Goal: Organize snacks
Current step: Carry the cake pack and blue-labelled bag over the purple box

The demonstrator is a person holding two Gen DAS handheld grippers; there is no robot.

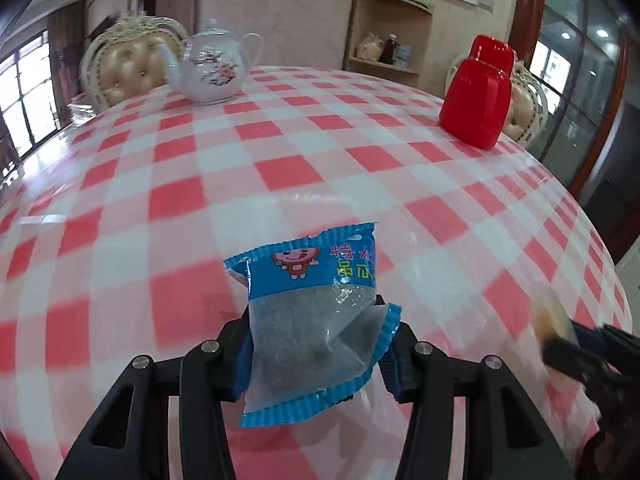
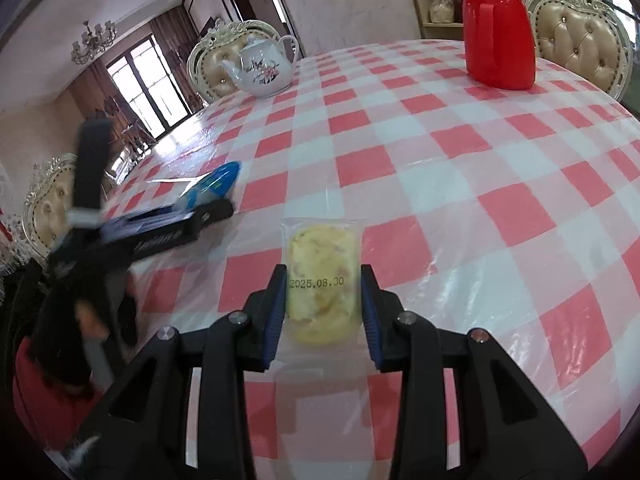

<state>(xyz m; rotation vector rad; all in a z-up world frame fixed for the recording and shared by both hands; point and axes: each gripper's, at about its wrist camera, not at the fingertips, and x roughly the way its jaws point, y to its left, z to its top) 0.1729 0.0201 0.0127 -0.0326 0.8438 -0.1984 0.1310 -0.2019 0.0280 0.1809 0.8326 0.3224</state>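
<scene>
Fingers of my left gripper (image 1: 316,332) clamp the blue-and-clear snack packet (image 1: 316,312); my right gripper (image 2: 324,312) pinches the clear-wrapped yellow cake (image 2: 322,284), for sorting.

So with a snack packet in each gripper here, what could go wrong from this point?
1. The left gripper pinches the blue snack packet low down, so most of the packet stands free above the fingers; it could twist or slip.
2. The right gripper clamps the clear-wrapped yellow pastry from both sides; a tighter squeeze may crush it.
3. Both grippers work close together over the table, so they might collide.
</scene>
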